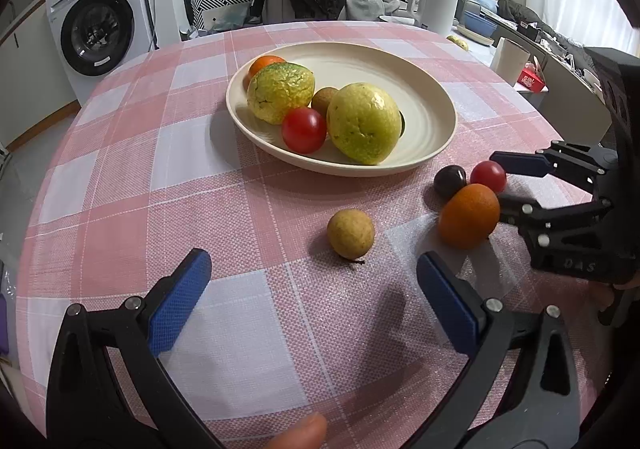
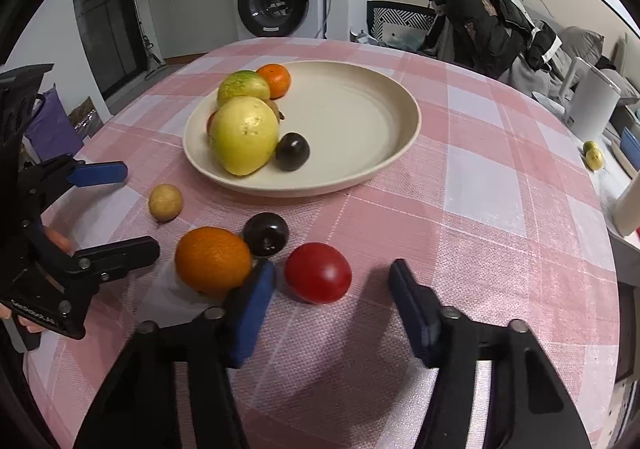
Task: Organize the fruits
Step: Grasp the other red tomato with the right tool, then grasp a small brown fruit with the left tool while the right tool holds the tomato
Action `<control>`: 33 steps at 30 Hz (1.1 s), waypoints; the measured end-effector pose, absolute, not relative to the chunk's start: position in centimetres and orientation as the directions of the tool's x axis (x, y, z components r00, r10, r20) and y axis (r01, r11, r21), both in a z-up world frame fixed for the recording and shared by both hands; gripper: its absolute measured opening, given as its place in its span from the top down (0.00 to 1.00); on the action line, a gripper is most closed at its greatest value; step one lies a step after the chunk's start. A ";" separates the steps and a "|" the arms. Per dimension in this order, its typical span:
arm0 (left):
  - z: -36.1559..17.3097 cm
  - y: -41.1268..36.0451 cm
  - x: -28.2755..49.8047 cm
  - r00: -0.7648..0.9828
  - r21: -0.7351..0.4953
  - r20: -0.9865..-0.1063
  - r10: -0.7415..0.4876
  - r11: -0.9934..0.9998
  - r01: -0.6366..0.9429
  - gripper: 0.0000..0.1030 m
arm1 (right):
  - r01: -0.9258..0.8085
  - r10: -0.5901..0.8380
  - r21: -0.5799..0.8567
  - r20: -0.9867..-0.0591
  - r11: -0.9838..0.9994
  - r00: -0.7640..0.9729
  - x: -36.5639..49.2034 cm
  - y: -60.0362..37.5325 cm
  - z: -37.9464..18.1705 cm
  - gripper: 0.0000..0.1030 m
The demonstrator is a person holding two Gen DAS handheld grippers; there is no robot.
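Gathering loose fruit into the plate [image 1: 434,129] looks to be the step in hand, with four pieces left on the tabletop [image 1: 120,185].

From the left wrist: the left hand-held gripper [image 1: 312,301] hangs wide open and empty, its ribbed blue pads short of the longan [image 1: 351,233], a small matte tan ball with a stub of stem. Right of it sit a dimpled orange [image 1: 469,215], a glossy dark plum [image 1: 450,181] and a smooth red tomato [image 1: 488,177], bunched and touching. The right hand-held gripper [image 1: 498,185] reaches in around the tomato. The plate is shallow, cream and matte, and already holds two knobbly yellow-green fruits, a tomato, an orange and a longan.

From the right wrist: the right hand-held gripper [image 2: 332,291] has the tomato [image 2: 318,277] between its fingers, part open; the left pad is close to it and the right pad stands clear, so nothing is gripped. The orange [image 2: 213,261] presses against the outside of the left finger. Next, I judge, comes a gentle close, since the tomato is round, slick and soft, then a lift to the plate's bare side.
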State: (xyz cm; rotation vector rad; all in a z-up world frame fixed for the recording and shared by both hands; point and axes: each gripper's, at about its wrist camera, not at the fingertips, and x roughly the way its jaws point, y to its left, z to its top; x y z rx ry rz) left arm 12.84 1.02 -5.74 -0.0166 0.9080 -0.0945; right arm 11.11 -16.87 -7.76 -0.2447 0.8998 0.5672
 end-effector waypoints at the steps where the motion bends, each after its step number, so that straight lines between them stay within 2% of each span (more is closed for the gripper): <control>1: -5.7 1.0 12.8 0.612 -0.053 -0.786 -0.088 0.996 0.075 0.01 | -0.558 0.361 0.033 -0.793 0.829 0.490 11.1 -16.9 -7.7 0.53; 6: -5.7 1.0 12.8 0.612 -0.054 -0.786 -0.089 0.996 0.074 0.01 | -0.560 0.390 0.067 -0.786 0.825 0.479 11.0 -17.2 -7.5 0.70; 22: -5.5 1.8 13.3 0.630 -0.091 -0.770 -0.098 0.995 0.043 0.01 | -0.551 0.438 0.108 -0.739 0.827 0.512 10.7 -18.6 -5.6 0.70; 24: -5.4 2.0 13.4 0.637 -0.102 -0.763 -0.106 0.994 0.043 0.09 | -0.550 0.440 0.111 -0.737 0.827 0.513 10.8 -18.6 -5.5 0.70; 26: -5.5 1.9 13.6 0.633 -0.107 -0.766 -0.116 0.993 0.054 0.27 | -0.550 0.442 0.113 -0.736 0.827 0.514 10.8 -18.7 -5.5 0.70; 27: -5.6 1.8 13.7 0.632 -0.107 -0.765 -0.124 0.992 0.064 0.32 | -0.551 0.443 0.113 -0.735 0.827 0.513 10.8 -18.7 -5.5 0.70; 29: -5.7 1.5 13.8 0.623 -0.114 -0.769 -0.145 0.989 0.090 0.52 | -0.551 0.443 0.112 -0.735 0.827 0.514 10.9 -18.7 -5.5 0.70; 30: -5.7 1.3 13.8 0.621 -0.118 -0.767 -0.159 0.987 0.107 0.57 | -0.551 0.443 0.113 -0.735 0.827 0.513 10.9 -18.7 -5.5 0.70; 32: -5.7 0.8 13.6 0.617 -0.126 -0.764 -0.190 0.981 0.146 0.78 | -0.552 0.443 0.113 -0.735 0.827 0.513 10.9 -18.7 -5.5 0.70; 33: -5.6 0.5 13.5 0.616 -0.125 -0.762 -0.199 0.979 0.162 0.79 | -0.551 0.442 0.112 -0.735 0.827 0.514 10.9 -18.7 -5.4 0.70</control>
